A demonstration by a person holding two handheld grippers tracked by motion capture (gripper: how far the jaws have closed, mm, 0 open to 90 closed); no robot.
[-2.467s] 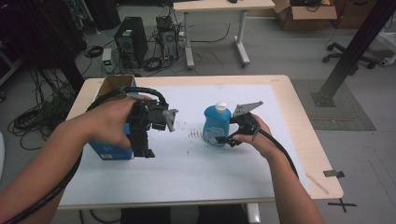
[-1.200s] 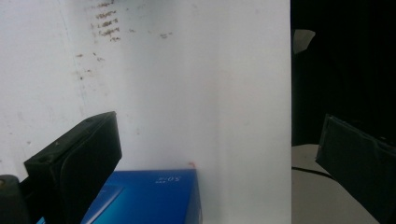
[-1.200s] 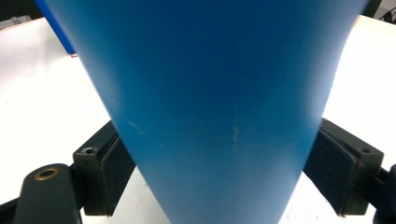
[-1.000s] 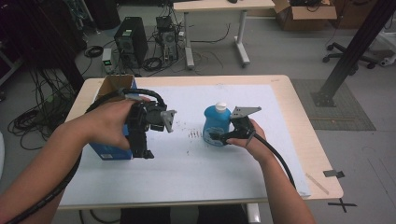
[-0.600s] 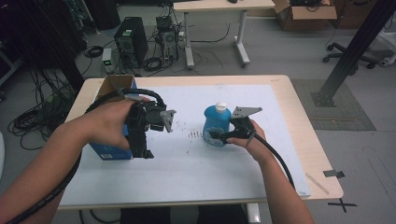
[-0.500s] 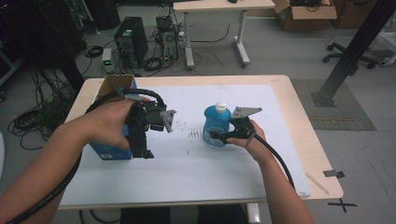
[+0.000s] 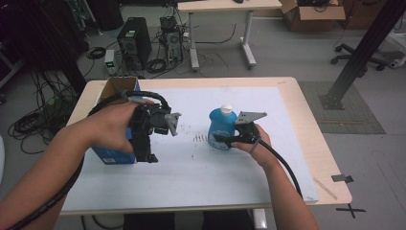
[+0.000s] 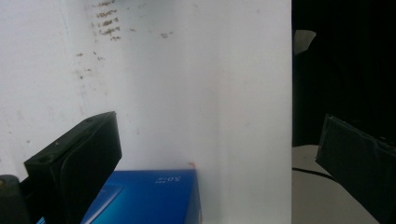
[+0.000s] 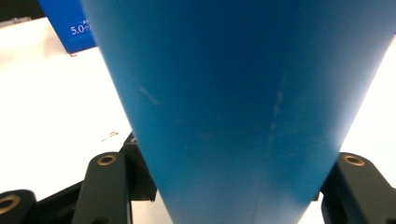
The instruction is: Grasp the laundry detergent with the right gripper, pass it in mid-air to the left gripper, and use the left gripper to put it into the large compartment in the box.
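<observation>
A smooth blue plastic bottle (image 7: 221,129) with a white cap is seen upright near the middle of the white-covered surface (image 7: 201,182). Its tapered body is clamped between the black jaws of the right hand-held gripper (image 7: 225,140). The left hand-held gripper (image 8: 210,154) is held with jaws spread wide, nothing between them, above a blue cardboard box (image 7: 115,154) at the surface's left. Dark scuffs (image 7: 198,139) are noted beside the bottle.

The counter (image 7: 306,115) carried a white mat (image 7: 201,172), smudged mid-way; on the mat stood a blue bottle (image 7: 221,128) and a blue box (image 7: 112,153), well apart.
</observation>
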